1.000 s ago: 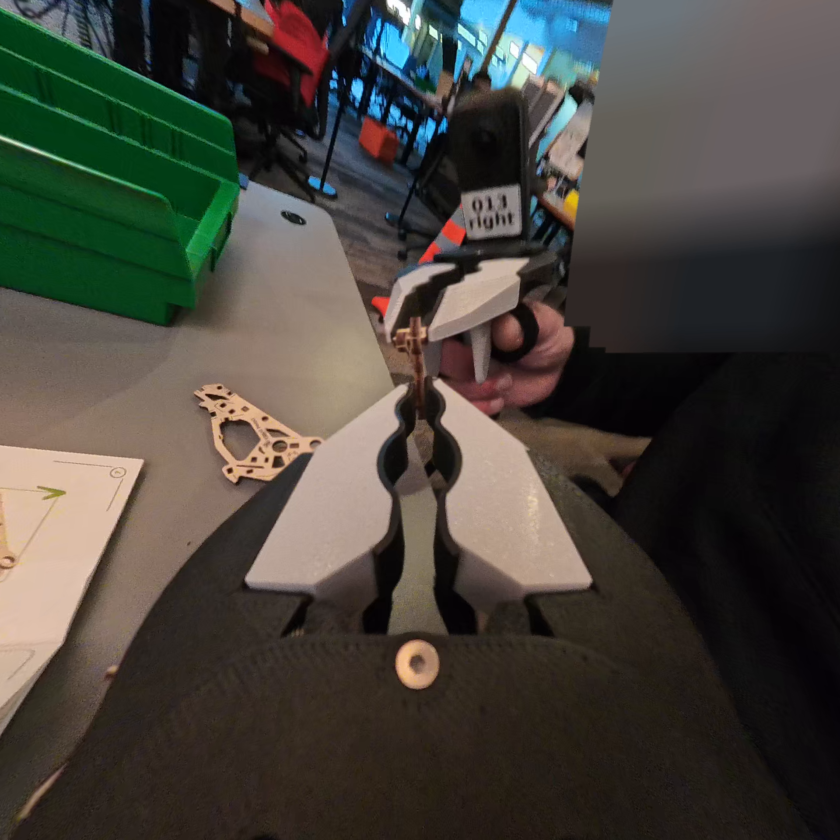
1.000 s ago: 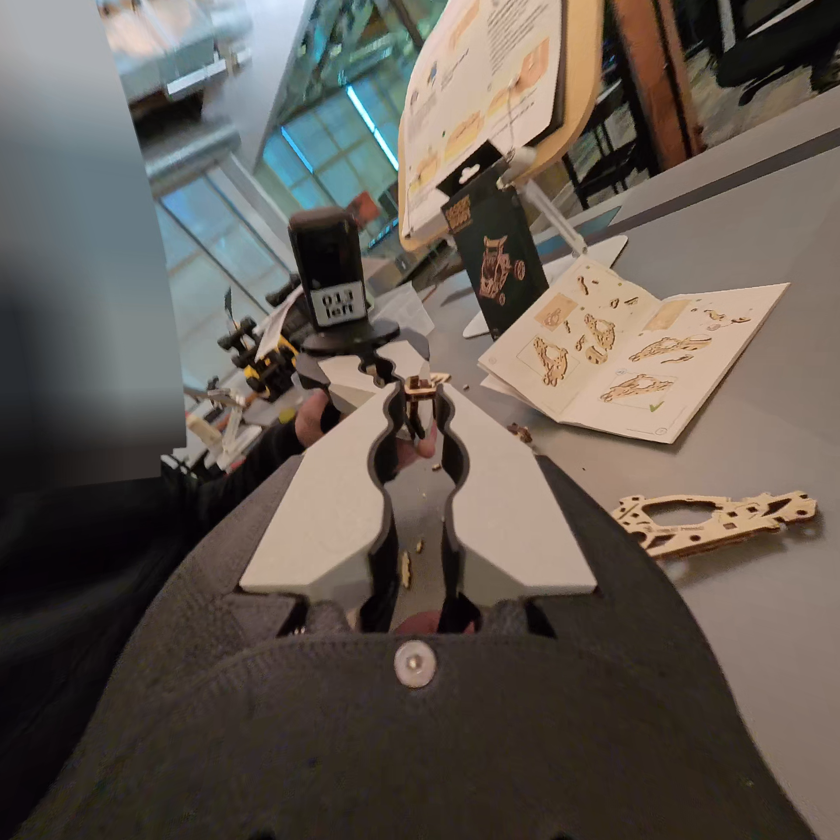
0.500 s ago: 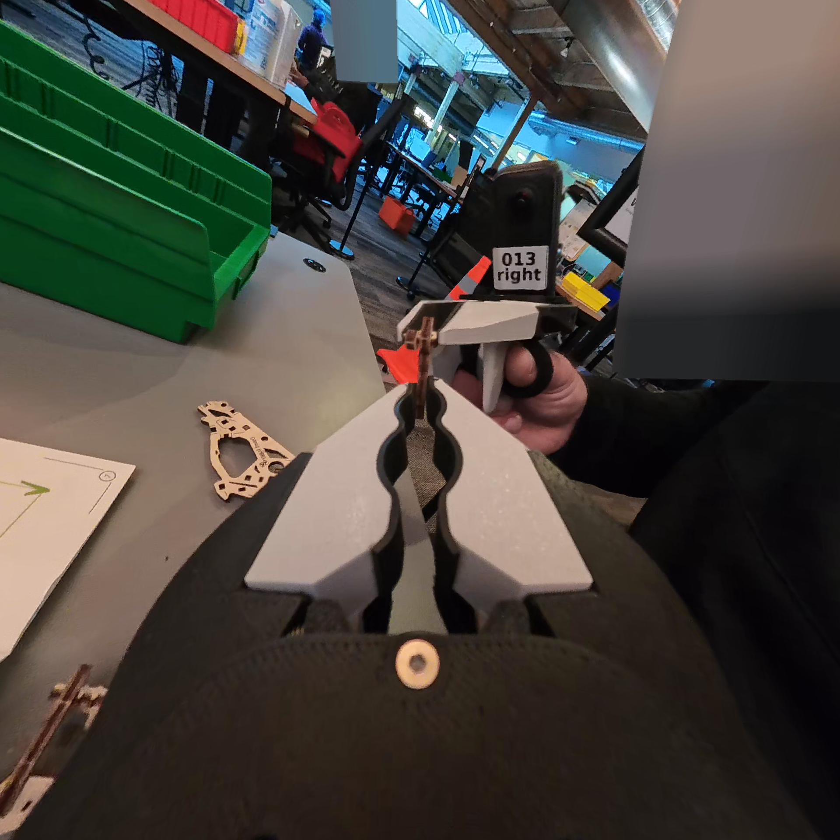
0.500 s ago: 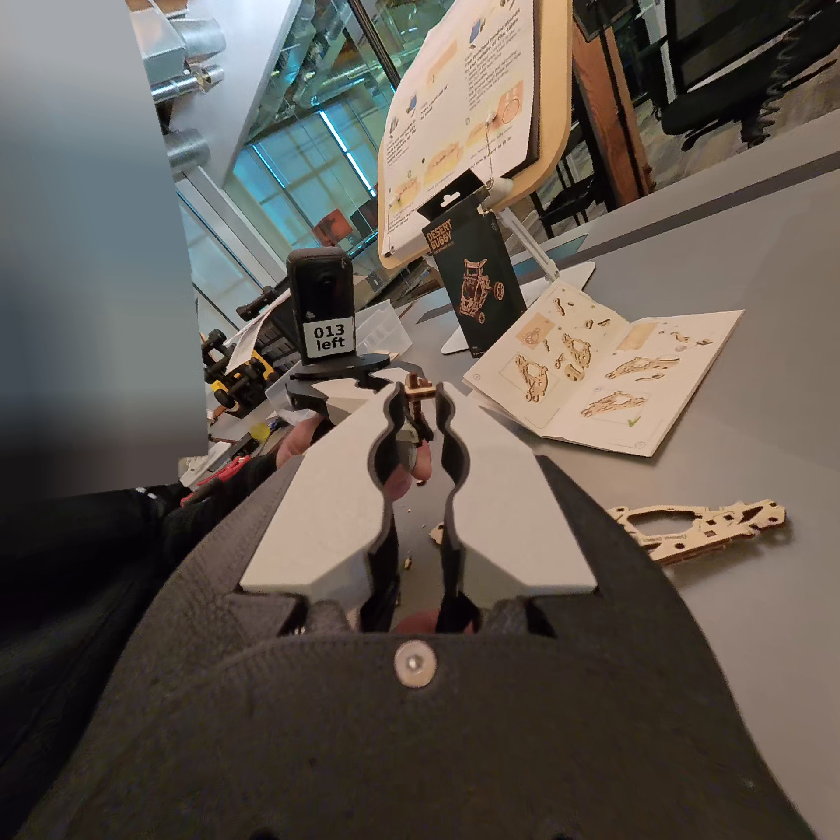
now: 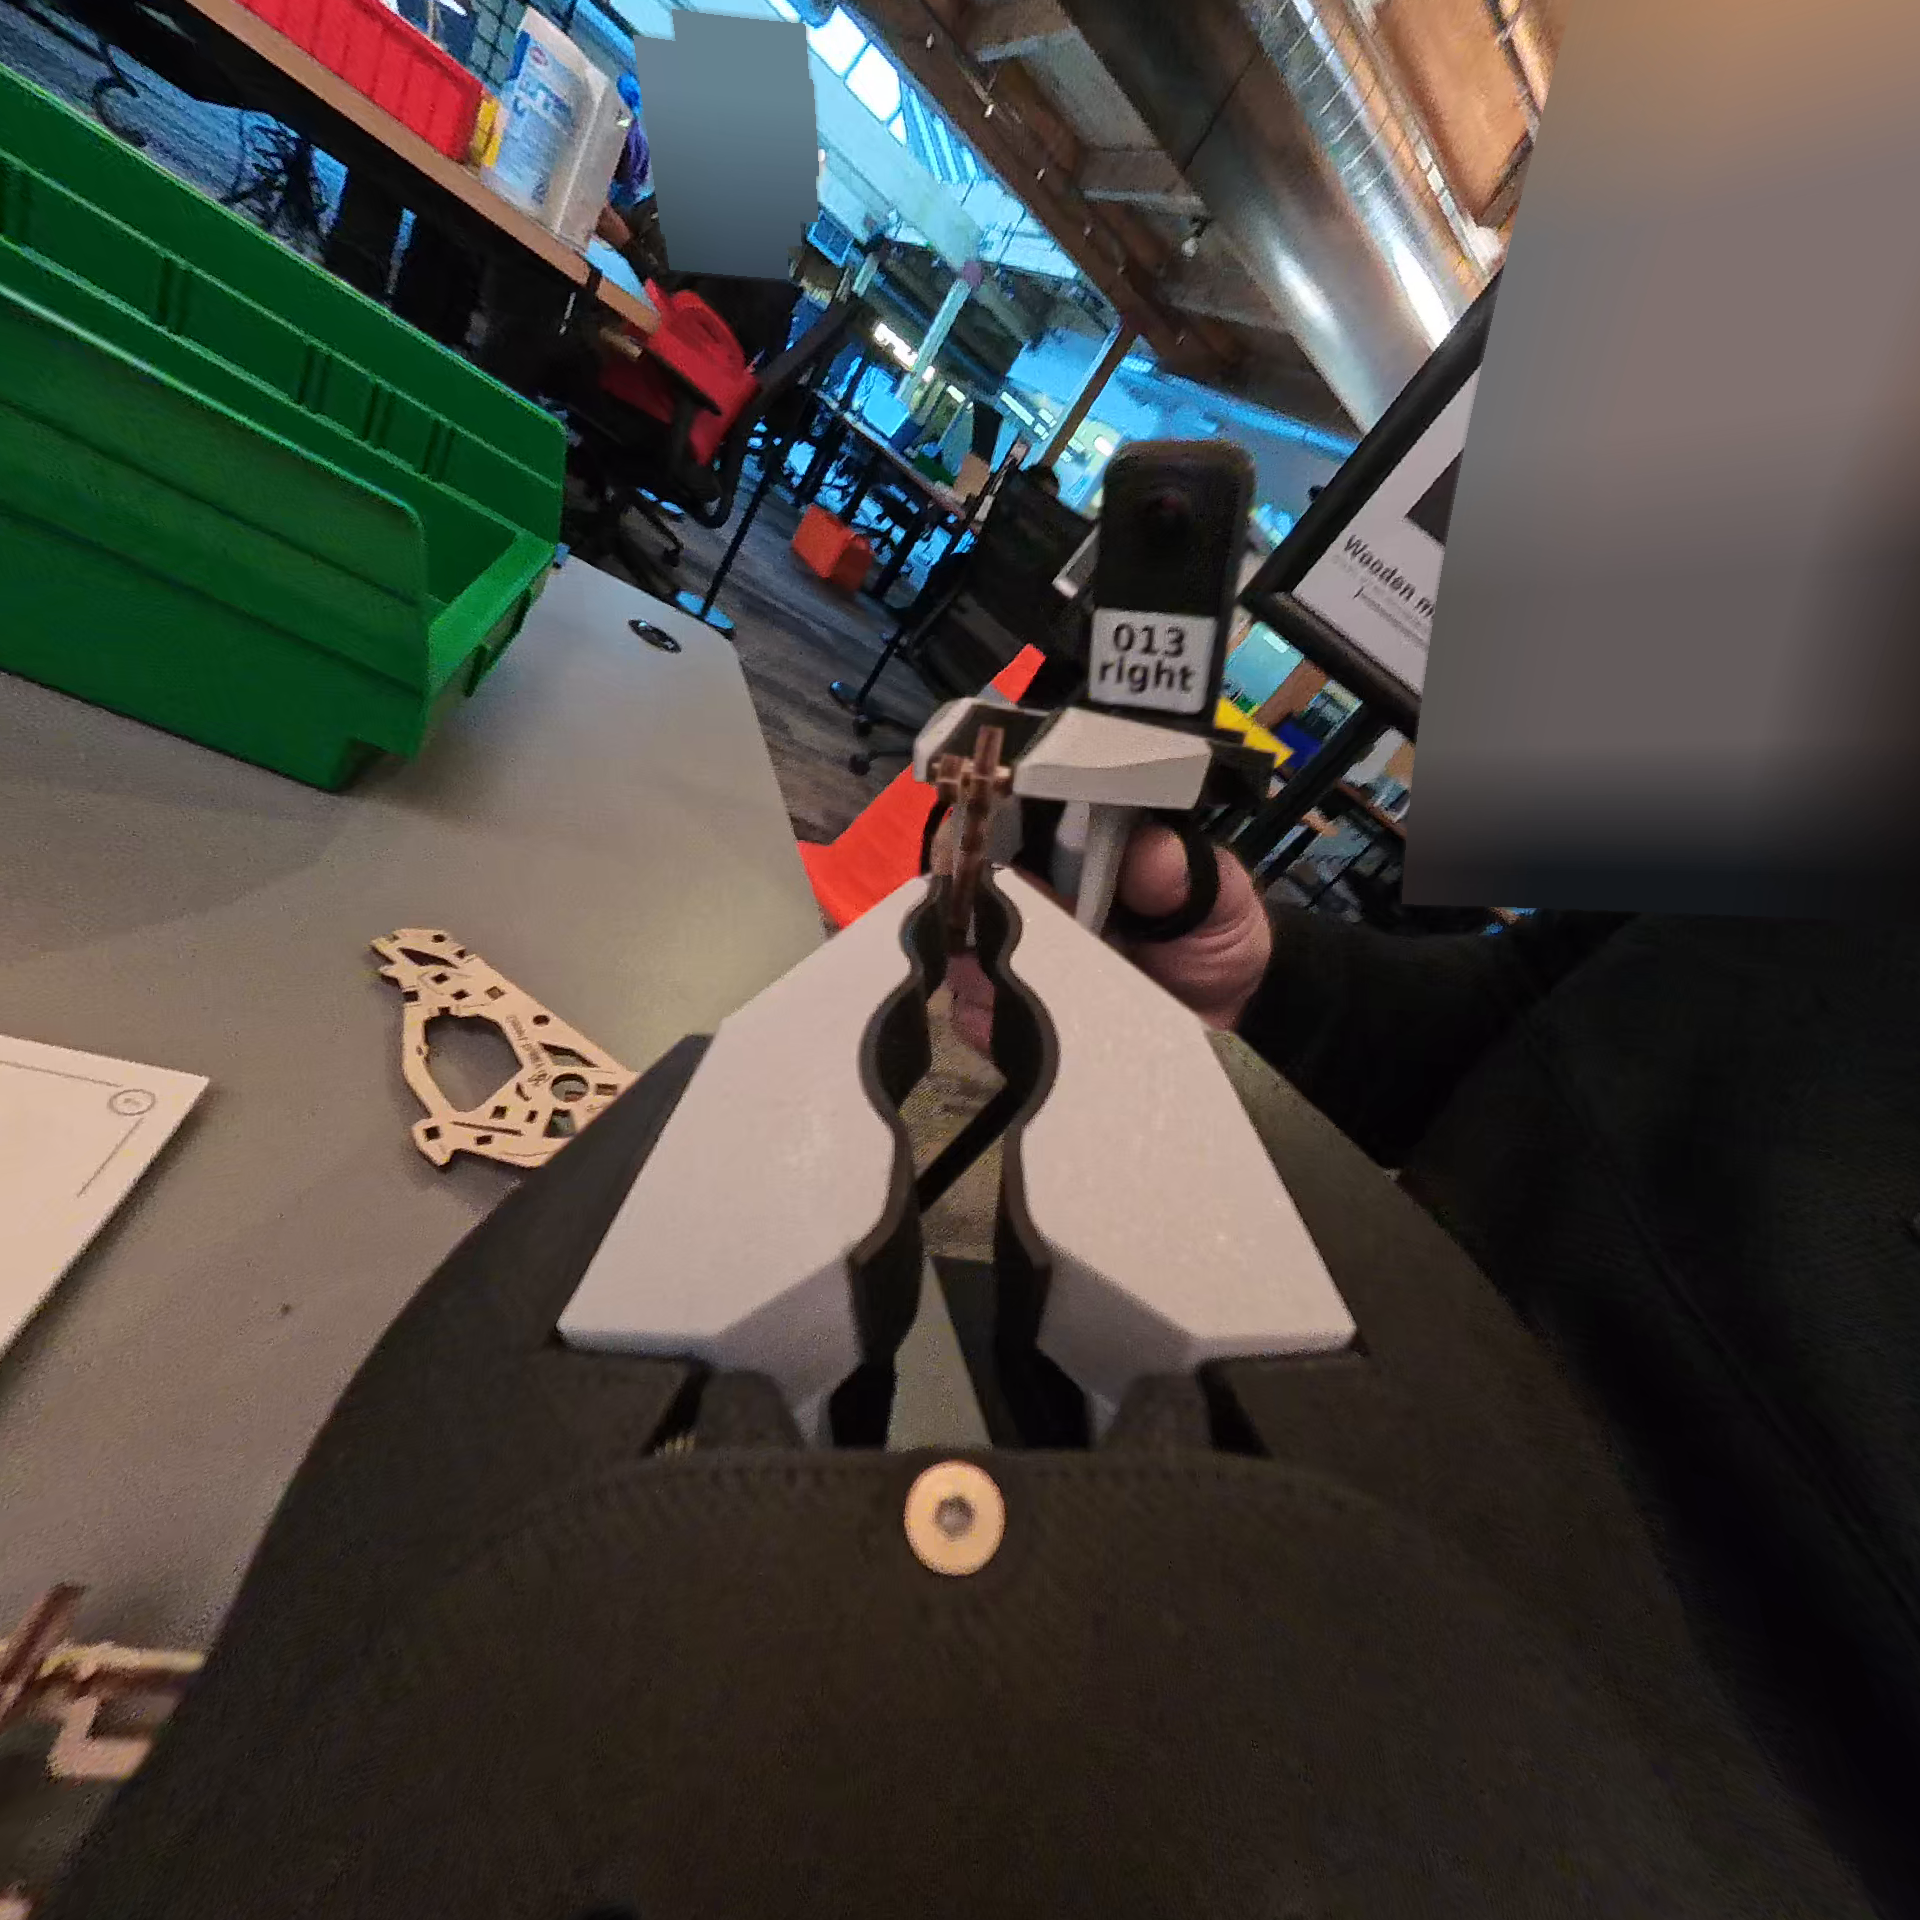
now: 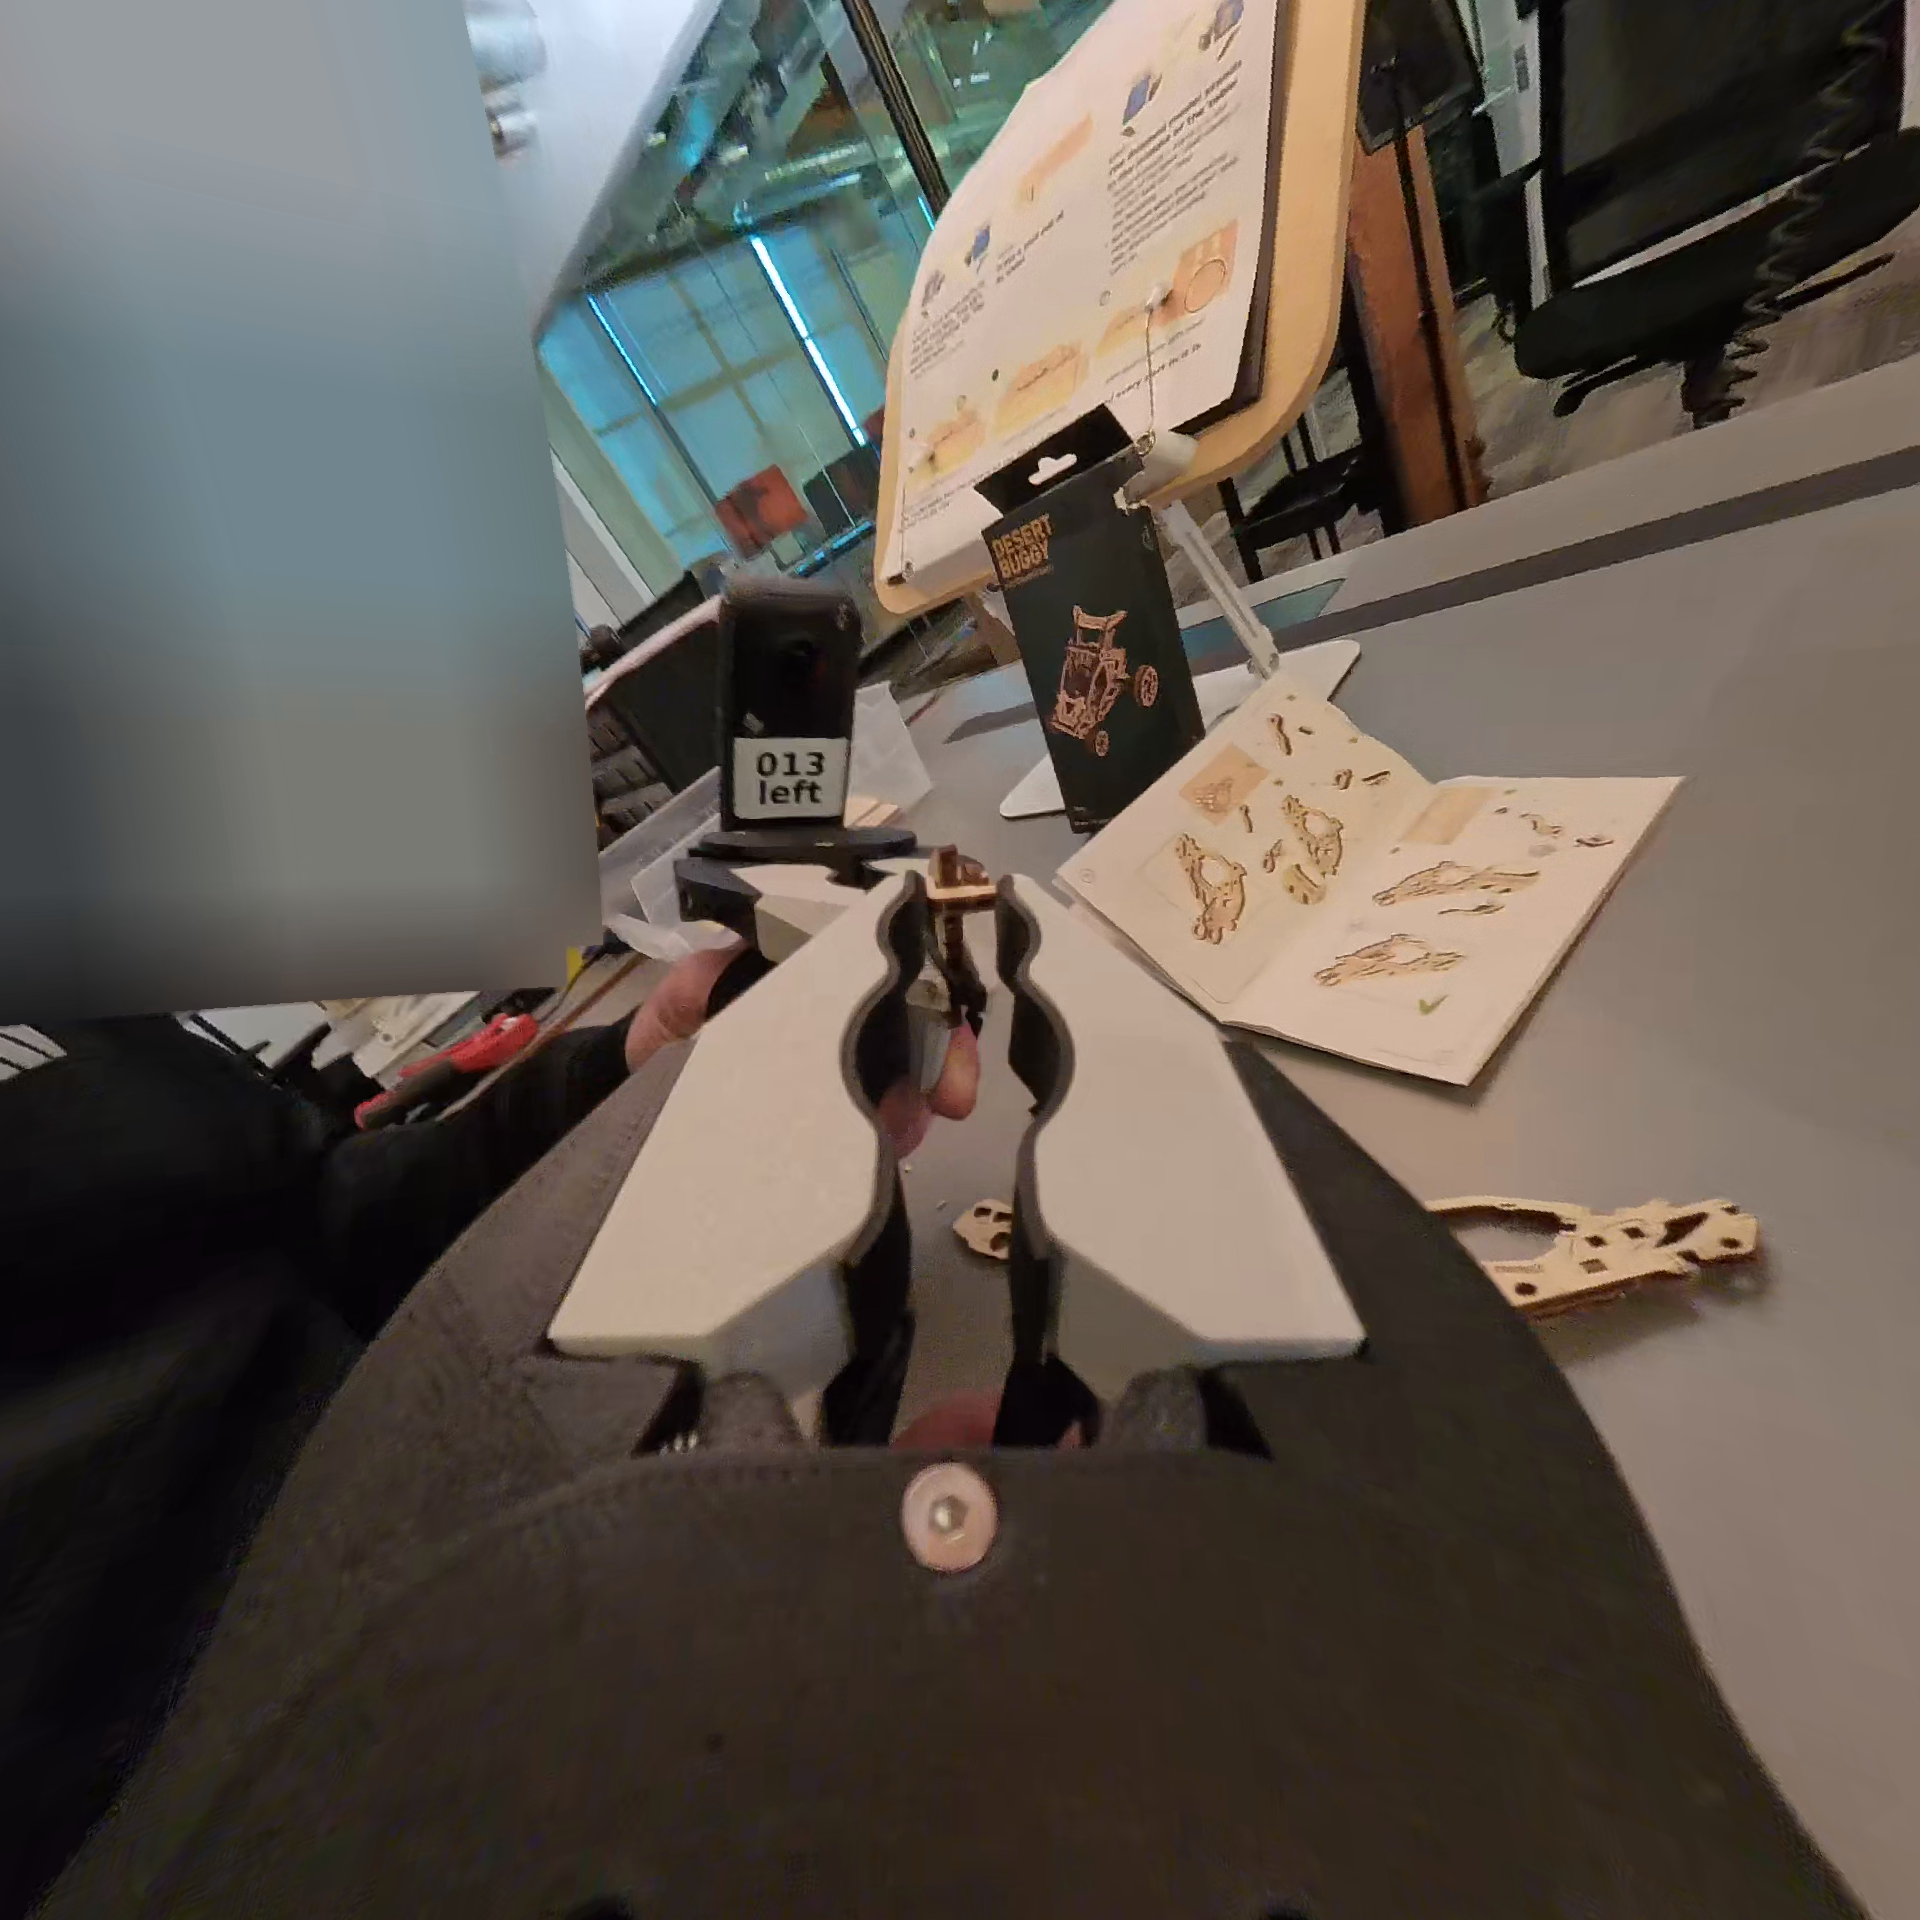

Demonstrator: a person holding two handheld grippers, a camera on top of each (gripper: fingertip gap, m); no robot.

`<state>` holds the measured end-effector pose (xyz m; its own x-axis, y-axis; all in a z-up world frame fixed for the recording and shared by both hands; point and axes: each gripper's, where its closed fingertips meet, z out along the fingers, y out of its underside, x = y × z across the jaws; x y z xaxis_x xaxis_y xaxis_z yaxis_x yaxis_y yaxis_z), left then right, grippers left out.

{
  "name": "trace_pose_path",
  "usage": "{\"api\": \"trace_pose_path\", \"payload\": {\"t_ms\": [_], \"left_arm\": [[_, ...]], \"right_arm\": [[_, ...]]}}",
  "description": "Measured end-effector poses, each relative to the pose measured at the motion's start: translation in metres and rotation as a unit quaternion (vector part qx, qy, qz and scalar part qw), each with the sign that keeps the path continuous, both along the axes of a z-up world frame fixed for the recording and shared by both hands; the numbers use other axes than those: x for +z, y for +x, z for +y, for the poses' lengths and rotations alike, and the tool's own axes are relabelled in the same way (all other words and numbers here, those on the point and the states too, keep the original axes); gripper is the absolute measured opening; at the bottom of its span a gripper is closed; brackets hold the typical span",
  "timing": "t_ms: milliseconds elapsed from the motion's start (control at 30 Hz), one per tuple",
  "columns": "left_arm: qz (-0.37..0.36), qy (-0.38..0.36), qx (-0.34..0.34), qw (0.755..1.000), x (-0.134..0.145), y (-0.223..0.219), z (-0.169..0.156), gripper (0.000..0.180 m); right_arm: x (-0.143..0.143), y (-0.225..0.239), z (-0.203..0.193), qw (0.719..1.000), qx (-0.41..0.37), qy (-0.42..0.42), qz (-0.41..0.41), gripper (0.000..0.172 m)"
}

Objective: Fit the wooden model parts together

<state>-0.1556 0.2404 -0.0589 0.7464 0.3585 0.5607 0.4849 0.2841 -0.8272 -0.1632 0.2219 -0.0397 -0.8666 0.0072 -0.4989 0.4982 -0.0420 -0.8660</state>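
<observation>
- We hold the two grippers tip to tip in the air above the near edge of the table (image 5: 582, 831), with the small wooden sub-assembly (image 5: 971, 800) between them.
- Our left gripper (image 5: 961, 914) has its jaws nearly together, pinching the thin dark strip that hangs down from the sub-assembly.
- Our right gripper (image 6: 961, 899) has its jaws narrow and clamped across the pale cross piece (image 6: 961, 891) at the top of the same sub-assembly; from the left wrist view it comes in level, from the far side.
- The step in hand looks like pressing the strip into the cross piece. To do it well we should keep strip and slot in one line and push straight along the strip, not sideways: the wood is thin and we judge it would snap if twisted.
- We should keep both grips firm and close to the joint, so the strip does not bow.
- Pose: the left gripper points up and away from us, and the right gripper faces it, its handle gripped by a hand (image 5: 1195, 925).
- A flat frame part (image 5: 488, 1049) lies loose on the table to the left, near the open booklet (image 6: 1382, 883); neither gripper touches it.
</observation>
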Motion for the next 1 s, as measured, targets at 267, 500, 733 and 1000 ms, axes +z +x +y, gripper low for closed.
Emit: {"api": "trace_pose_path", "payload": {"t_ms": [267, 500, 733, 1000], "left_arm": [[0.152, -0.241, 0.022, 0.958, -0.008, 0.004, -0.014, 0.002], [0.316, -0.53, 0.025, 0.786, -0.014, 0.003, -0.029, 0.001], [0.38, -0.55, -0.077, 0.74, -0.007, 0.028, -0.017, 0.001], [0.391, -0.483, -0.173, 0.764, 0.006, 0.059, -0.009, 0.001]], "right_arm": [[0.006, 0.004, 0.007, 0.997, 0.07, -0.013, -0.036, 0.022], [0.001, 0.016, 0.001, 0.987, 0.135, 0.082, 0.018, 0.019], [0.0, 0.04, -0.002, 0.952, 0.276, 0.124, 0.046, 0.016], [0.012, 0.078, 0.009, 0.897, 0.439, 0.054, -0.011, 0.004]]}}
